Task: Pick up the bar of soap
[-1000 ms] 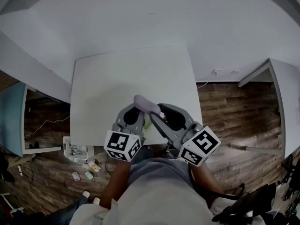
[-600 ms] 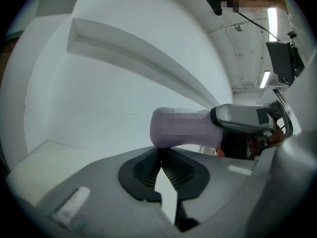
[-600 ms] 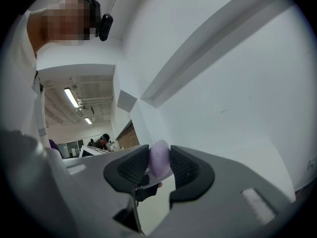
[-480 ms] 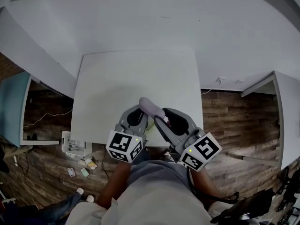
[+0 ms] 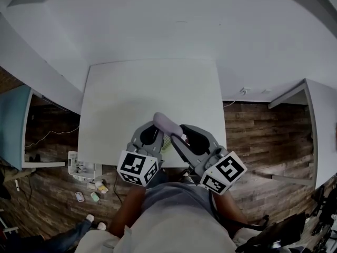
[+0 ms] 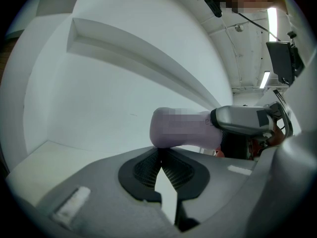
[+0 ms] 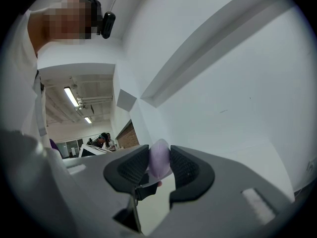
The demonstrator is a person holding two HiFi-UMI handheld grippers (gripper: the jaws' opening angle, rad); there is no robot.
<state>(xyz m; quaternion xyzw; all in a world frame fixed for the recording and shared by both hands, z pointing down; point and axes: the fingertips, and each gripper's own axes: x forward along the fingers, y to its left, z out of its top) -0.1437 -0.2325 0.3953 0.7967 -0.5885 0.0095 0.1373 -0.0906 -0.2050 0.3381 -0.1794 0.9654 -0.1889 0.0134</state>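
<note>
A lavender bar of soap [image 5: 167,123] is held off the white table [image 5: 147,83], over its near edge. My right gripper [image 5: 178,135] is shut on it. In the right gripper view the soap [image 7: 159,158] sits pinched between the two dark pads. My left gripper [image 5: 152,125] is just left of the soap, with its jaws shut and nothing in them. In the left gripper view the shut left gripper [image 6: 161,163] lies right below the soap [image 6: 181,128], and a grey right-gripper finger [image 6: 242,120] grips the soap's right end.
A small pale green patterned thing [image 5: 166,141] shows between the two grippers at the table's near edge. A white basket [image 5: 79,166] and small clutter lie on the wood floor at the left. Another white tabletop [image 5: 322,120] stands at the right.
Only the head view has shifted a little. Both grippers and the soap keep their places relative to the table.
</note>
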